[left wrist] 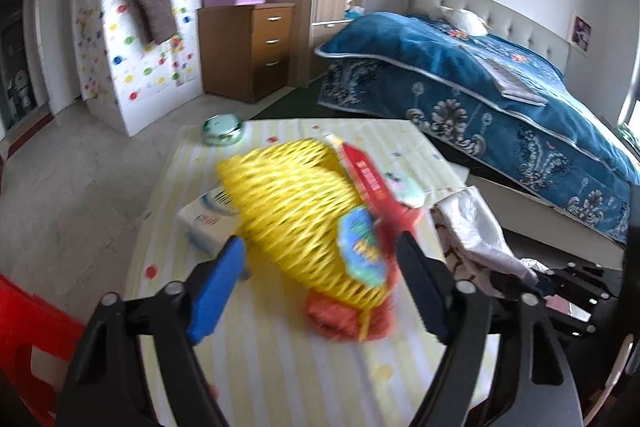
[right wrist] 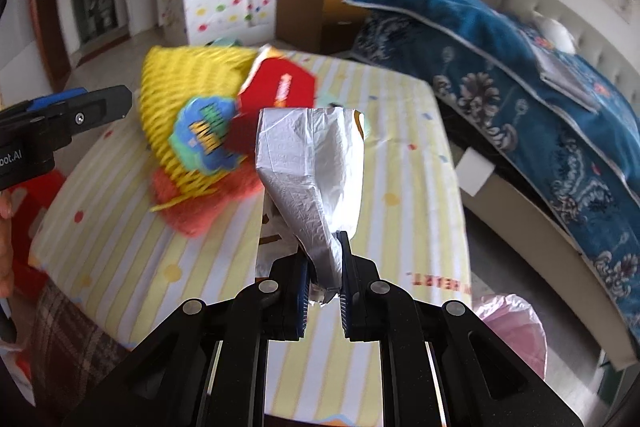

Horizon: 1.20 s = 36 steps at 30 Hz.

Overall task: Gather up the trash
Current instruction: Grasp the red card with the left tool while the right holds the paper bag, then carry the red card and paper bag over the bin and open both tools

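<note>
Pinching one white bag (right wrist: 308,163), the right gripper (right wrist: 324,291) faces one yellow net (left wrist: 296,203); the left gripper (left wrist: 320,251) gapes.

A striped table (left wrist: 280,367) carries orange netting (left wrist: 344,319) and a tissue pack (left wrist: 204,223).

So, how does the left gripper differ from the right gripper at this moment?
The left gripper is open, its jaws wide apart around the yellow net, while the right gripper is shut on the white plastic bag. The left holds nothing firmly; the right pinches the bag's bunched end. Both have black frames with blue pads.
</note>
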Available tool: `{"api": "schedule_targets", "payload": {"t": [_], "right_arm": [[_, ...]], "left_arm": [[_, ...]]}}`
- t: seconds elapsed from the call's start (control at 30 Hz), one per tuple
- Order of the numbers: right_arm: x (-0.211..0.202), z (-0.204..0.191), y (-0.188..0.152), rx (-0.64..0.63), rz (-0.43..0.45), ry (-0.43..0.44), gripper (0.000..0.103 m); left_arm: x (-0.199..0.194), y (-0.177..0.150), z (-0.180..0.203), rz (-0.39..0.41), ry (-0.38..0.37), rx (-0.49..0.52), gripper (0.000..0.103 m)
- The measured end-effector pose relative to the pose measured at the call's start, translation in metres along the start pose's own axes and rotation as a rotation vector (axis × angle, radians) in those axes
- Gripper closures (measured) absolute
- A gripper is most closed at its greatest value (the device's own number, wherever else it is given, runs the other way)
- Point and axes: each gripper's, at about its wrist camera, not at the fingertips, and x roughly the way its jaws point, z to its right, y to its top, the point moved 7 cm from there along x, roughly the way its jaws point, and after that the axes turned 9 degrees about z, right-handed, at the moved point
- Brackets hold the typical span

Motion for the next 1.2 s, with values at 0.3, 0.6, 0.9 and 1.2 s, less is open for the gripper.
{"api": "schedule_targets", "payload": {"t": [0.3, 0.6, 0.9, 1.2], "right_arm": [[0.036, 0.019, 0.006, 0.077, -0.040, 0.049, 0.090], [0.056, 0.023, 0.003, 0.110, -0.059, 0.102, 0.090], [0.063, 0.028, 0.001, 0.170, -0.071, 0.149, 0.090], [0.055, 0.036, -0.004, 0.236, -0.073, 0.170, 0.090]], "left_arm": [[0.053, 0.009, 0.033, -0.072, -0.025, 0.046, 0.052], [0.098, 0.007, 0.040, -0.157, -0.049, 0.014, 0.067], [0.103, 0.012, 0.051, -0.152, -0.179, -0.106, 0.096], [0.099, 0.001, 0.077, -0.161, -0.163, -0.017, 0.101]]}}
